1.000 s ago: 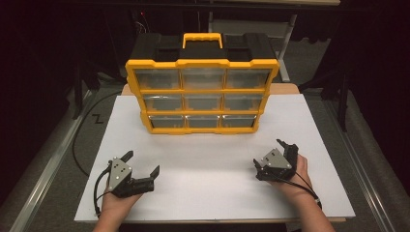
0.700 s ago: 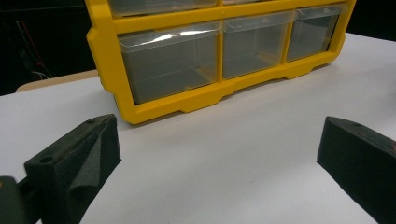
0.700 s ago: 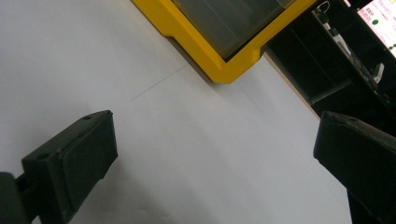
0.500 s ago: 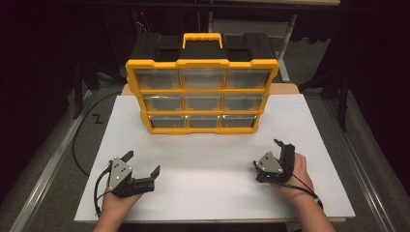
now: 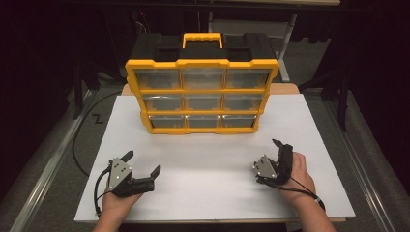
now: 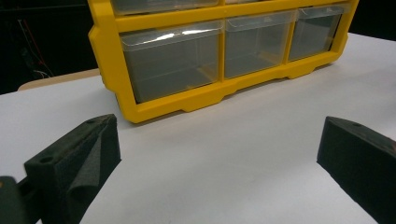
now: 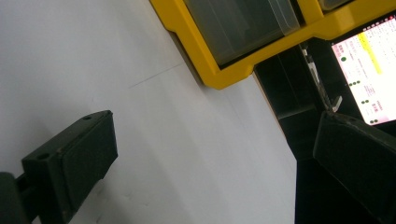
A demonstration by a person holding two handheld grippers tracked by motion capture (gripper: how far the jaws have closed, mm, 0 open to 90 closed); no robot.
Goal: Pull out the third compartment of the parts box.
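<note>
Upright yellow organizer (image 5: pixel 202 96), nine clear drawers shut

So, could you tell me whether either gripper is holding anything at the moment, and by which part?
Nothing is held. The left gripper and right gripper are both open over the white tabletop, apart from the yellow drawer organizer.

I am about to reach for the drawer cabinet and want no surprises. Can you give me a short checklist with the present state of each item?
1. Left tool open and holding nothing: ok, jaws stand wide apart.
2. Right tool open and holding nothing: ok, wide gap between its jaws.
3. Path to the drawer cabinet free: ok, bare white board lies between.
4. All nine drawers pushed in: ok, fronts look flush.
5. Cabinet upright and square on the board: ok.
6. Drawer contents: cannot tell, the clear fronts look hazy.
</note>
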